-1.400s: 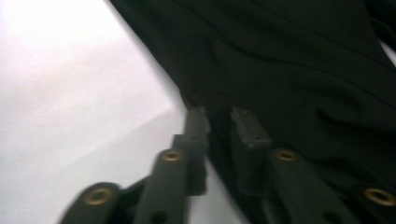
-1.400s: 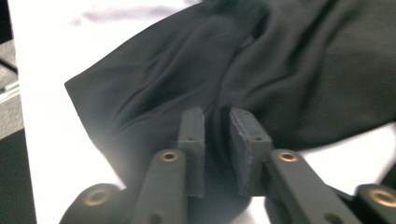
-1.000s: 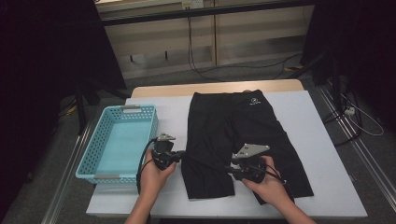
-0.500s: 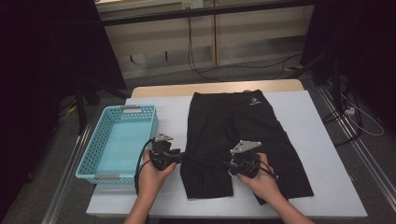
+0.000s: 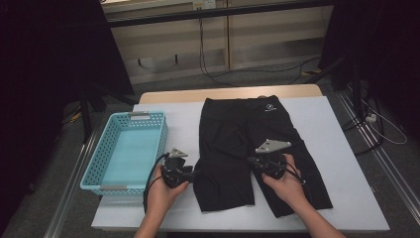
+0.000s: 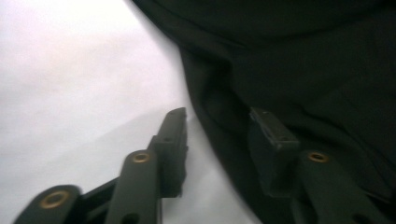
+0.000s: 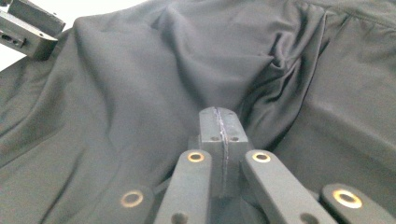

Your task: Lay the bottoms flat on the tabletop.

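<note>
Now black shorts are lying flat mid-counter, right of a light blue basket holding nothing. Left claw is standing apart, straddling the shorts' left edge; right claw, having just been closing, is pressing together with fabric bunching at its tips.

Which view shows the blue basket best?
The high view: the whole basket stands there left of the black shorts, open side up. The two gripper views look at the shorts and the white table, not toward the basket.
</note>
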Demonstrator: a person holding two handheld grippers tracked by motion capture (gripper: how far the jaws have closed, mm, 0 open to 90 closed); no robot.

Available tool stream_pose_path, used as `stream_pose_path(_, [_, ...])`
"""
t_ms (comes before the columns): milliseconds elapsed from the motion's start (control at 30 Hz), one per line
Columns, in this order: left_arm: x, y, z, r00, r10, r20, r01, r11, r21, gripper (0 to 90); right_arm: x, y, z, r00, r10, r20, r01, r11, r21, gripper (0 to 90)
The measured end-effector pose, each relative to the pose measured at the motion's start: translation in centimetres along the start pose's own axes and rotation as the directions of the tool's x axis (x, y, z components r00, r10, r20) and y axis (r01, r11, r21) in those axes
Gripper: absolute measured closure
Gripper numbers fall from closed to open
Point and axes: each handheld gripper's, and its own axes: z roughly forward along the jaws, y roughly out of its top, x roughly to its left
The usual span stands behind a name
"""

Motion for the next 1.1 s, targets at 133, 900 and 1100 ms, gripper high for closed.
stream_pose_path(133, [-0.3, 0.0, 0.2, 1.0000, 0.006, -0.003, -0.006, 0.9999, 0.009, 66.0, 0.2, 0.0, 0.0, 0.9996, -0.023, 0.018, 0.023, 1.000, 0.004, 90.0])
stream_pose_path(900, [-1.2, 0.8, 0.1, 0.9978, 0.063, 0.022, -0.060, 0.9938, -0.094, 56.8, 0.6, 0.0, 0.0, 0.9993, -0.036, 0.011, 0.036, 0.999, -0.003, 90.0])
stream_pose_path(1100, [-1.5, 0.8, 1.8, 0.9973, 0.070, 0.022, -0.069, 0.9965, -0.048, 68.0, 0.6, -0.1, 0.0, 0.9993, -0.035, 0.016, 0.035, 0.999, -0.001, 90.0])
